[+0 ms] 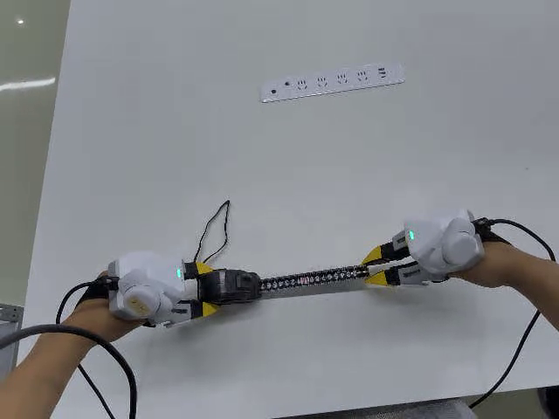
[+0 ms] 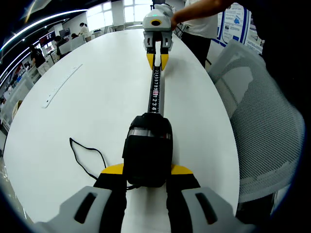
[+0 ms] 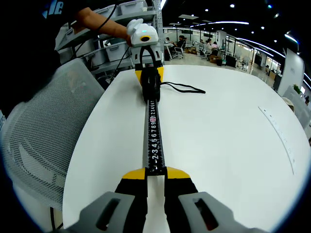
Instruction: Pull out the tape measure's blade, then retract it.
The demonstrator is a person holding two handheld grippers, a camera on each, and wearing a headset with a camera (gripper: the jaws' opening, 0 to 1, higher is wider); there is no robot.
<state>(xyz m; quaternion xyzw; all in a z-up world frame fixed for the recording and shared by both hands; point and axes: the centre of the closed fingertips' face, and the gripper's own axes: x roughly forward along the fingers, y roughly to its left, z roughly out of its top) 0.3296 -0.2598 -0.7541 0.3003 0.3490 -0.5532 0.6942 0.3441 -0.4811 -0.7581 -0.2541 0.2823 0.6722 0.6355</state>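
Black tape measure (image 1: 234, 285); blade (image 1: 310, 279), white numerals, drawn out straight, taut.

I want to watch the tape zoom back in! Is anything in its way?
Nothing visible. The blade runs straight over bare table from the right claw to the case in the left claw; the cord lies aside.

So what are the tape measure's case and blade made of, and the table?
The case looks like black moulded plastic, mostly matte, with a shiny band catching light. The blade is thin and dark with white printed numerals and holds straight, so probably coated steel. The table looks like smooth white laminate, faintly sheened.
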